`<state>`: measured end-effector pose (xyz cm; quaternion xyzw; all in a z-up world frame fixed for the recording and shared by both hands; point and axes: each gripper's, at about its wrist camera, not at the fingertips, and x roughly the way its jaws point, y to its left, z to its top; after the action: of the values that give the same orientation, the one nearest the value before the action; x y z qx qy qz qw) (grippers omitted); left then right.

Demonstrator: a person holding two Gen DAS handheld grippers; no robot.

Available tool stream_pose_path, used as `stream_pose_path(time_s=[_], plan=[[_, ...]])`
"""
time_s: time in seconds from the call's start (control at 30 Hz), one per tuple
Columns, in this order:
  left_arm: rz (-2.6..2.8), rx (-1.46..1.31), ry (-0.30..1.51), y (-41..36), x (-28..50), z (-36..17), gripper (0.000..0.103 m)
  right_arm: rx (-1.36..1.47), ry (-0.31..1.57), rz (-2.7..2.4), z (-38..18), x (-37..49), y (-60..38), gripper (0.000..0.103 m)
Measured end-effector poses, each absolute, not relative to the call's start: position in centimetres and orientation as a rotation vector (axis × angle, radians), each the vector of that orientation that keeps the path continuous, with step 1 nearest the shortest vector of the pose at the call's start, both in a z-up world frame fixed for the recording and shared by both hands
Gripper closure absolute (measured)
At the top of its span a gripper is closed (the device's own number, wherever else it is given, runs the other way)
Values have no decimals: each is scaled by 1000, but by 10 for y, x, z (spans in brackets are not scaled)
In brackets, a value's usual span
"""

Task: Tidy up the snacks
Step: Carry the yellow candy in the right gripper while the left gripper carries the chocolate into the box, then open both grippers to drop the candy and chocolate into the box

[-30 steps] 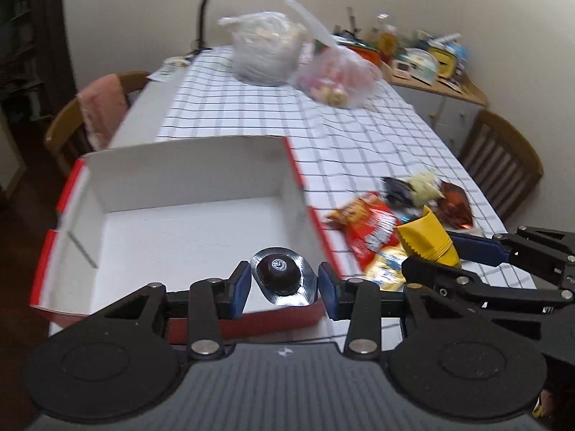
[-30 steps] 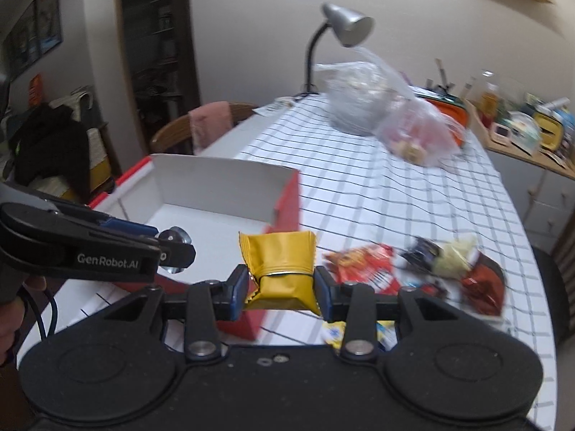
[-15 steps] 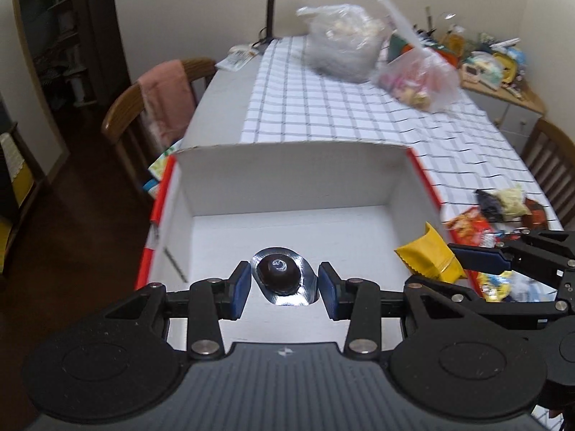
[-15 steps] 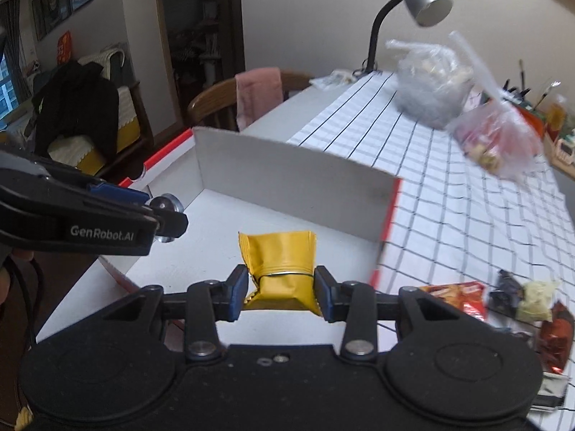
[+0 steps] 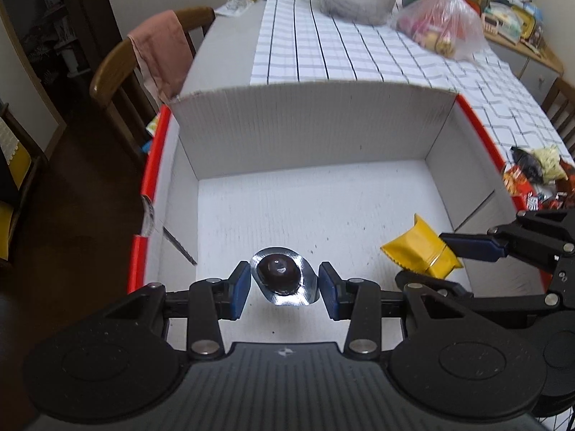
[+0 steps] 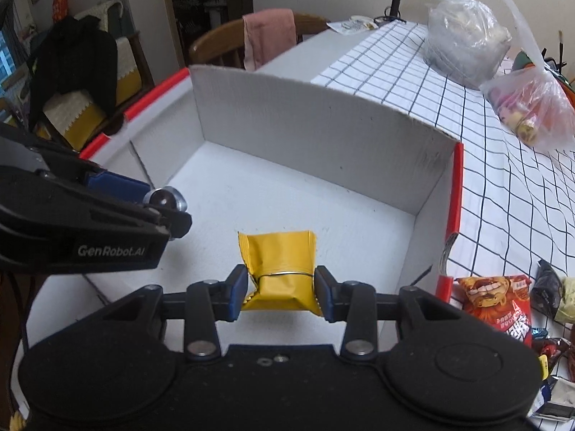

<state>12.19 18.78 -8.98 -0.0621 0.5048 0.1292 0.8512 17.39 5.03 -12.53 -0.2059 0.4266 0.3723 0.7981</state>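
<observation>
Yellow foil snack packet (image 6: pixel 278 269) sits clamped in your right gripper (image 6: pixel 280 296) above the white cardboard box with red edges (image 5: pixel 312 122); your left gripper (image 5: pixel 284 289) pinches a foil-cupped dark chocolate (image 5: pixel 282 278) over the same box floor.

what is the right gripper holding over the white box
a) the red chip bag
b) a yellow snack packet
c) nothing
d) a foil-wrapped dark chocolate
b: in the right wrist view the right gripper is closed on a yellow snack packet above the floor of the white box, while the foil-wrapped chocolate sits in the left gripper.
</observation>
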Motion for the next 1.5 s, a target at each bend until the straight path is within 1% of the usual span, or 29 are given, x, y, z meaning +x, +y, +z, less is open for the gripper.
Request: stream_pose_path(time_s=[0.23, 0.4, 0.67, 0.87, 0.97, 1.07, 1.13, 1.17, 1.2, 1.33, 1.4, 1.5], plan=[[274, -108, 1134, 188, 126, -108, 62, -450, 969, 800, -133, 178, 54, 63], [271, -107, 1163, 190, 129, -115, 61, -440, 1002, 783, -137, 185, 55, 61], [272, -117, 1163, 192, 128, -117, 60, -427, 1019, 770, -139, 186, 54, 58], [271, -125, 1134, 192, 123, -110, 55, -420, 1000, 772, -133, 184, 52, 55], [278, -129, 1112, 192, 119, -104, 47, -413, 982, 778, -128, 181, 50, 52], [275, -135, 1093, 193, 114, -98, 46, -394, 972, 784, -122, 179, 45, 51], [271, -137, 1077, 192, 110, -94, 46, -383, 957, 787, -117, 176, 42, 47], [270, -137, 1070, 191, 109, -92, 46, -377, 947, 784, -113, 174, 39, 39], [270, -136, 1062, 191, 107, -90, 45, -370, 934, 781, -110, 173, 37, 35], [263, -140, 1026, 186, 100, -80, 44, -335, 907, 782, -97, 169, 27, 33], [256, -142, 1003, 183, 97, -74, 44, -318, 887, 785, -90, 166, 22, 27], [240, -139, 969, 177, 92, -65, 43, -289, 855, 786, -78, 160, 11, 22]])
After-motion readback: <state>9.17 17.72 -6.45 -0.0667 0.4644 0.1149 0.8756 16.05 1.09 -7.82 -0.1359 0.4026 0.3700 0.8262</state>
